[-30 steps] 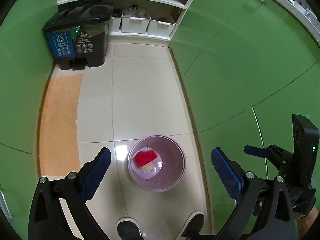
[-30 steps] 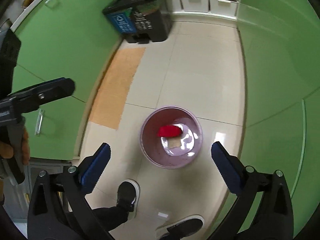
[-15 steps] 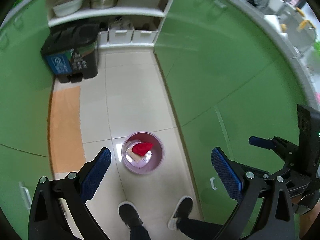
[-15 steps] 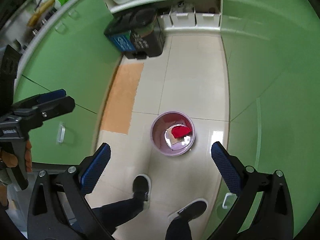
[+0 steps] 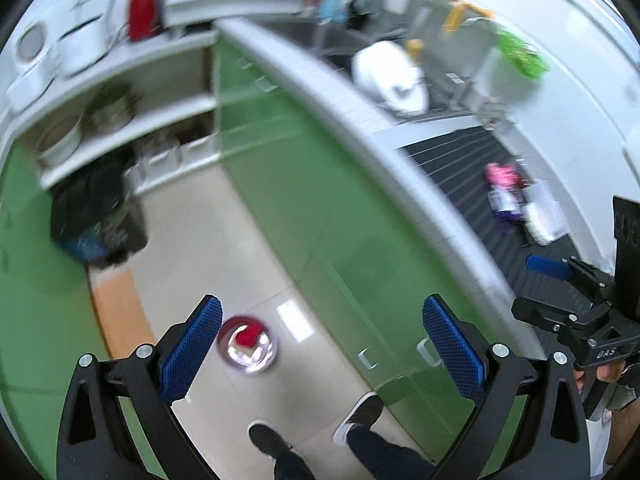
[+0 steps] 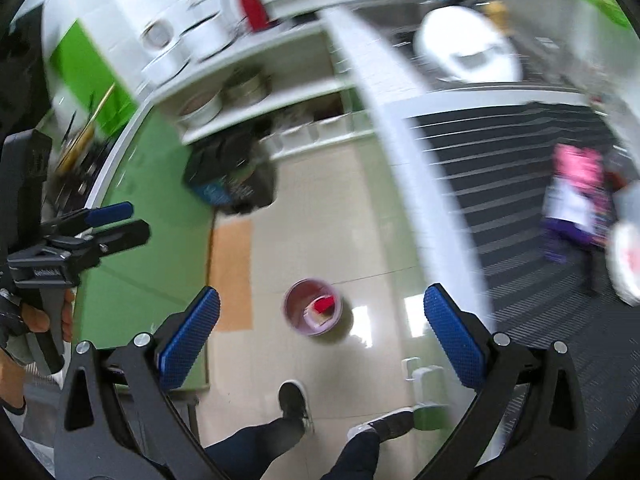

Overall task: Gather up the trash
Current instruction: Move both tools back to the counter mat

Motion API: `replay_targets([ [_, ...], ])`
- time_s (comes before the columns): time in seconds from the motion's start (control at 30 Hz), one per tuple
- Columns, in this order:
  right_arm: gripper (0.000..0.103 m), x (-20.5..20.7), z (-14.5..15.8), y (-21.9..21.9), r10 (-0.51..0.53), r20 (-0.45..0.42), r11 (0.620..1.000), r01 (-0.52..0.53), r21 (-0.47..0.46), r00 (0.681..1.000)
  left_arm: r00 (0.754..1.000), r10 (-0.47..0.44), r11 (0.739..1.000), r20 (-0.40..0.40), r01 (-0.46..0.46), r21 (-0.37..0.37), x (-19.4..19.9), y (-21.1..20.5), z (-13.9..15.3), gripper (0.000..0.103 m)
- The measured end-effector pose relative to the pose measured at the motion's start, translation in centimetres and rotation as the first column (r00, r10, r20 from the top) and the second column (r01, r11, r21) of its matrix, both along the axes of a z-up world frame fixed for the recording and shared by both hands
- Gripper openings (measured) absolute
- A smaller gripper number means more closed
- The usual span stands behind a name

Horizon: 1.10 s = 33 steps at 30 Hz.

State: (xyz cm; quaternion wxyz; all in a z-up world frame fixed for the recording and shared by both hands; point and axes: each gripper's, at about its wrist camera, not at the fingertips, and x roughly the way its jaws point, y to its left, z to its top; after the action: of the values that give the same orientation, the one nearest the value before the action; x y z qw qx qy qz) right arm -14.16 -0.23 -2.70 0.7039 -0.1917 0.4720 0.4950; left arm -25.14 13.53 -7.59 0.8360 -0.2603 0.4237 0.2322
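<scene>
A small pink bin point(image 5: 247, 347) point(image 6: 312, 307) stands far below on the tiled floor, with red trash point(image 5: 247, 336) point(image 6: 323, 303) and a pale scrap inside. My left gripper point(image 5: 322, 354) hangs open high above it, empty. My right gripper point(image 6: 320, 334) is open and empty too, level with the counter. On the dark ribbed counter mat point(image 5: 472, 176) point(image 6: 516, 200) lie a pink and purple packet point(image 5: 505, 192) point(image 6: 576, 200) and a pale wrapper point(image 5: 544, 216) point(image 6: 626, 260). Both views are blurred by motion.
Green cabinet fronts point(image 5: 320, 208) line the floor strip. A black pedal bin point(image 5: 96, 216) point(image 6: 234, 180) stands at the far end under white shelves. A sink with a white bowl point(image 5: 390, 76) point(image 6: 468, 54) lies further along the counter. The person's shoes point(image 5: 360, 412) are below.
Both grippers have risen from just over the pink bin to counter height, tilting up. The bin has shrunk in view and the counter top has come into sight. Both stay open.
</scene>
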Motion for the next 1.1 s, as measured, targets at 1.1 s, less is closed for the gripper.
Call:
replay_targets([
  [1.1,0.1,25.8,1.5,-20.3,-0.489,0.119,0.868,0.496,-0.029,0.864,0.899,-0.438,0.898,0.019,0.437,0.04,31.0,-10.7,3.2,0.096],
])
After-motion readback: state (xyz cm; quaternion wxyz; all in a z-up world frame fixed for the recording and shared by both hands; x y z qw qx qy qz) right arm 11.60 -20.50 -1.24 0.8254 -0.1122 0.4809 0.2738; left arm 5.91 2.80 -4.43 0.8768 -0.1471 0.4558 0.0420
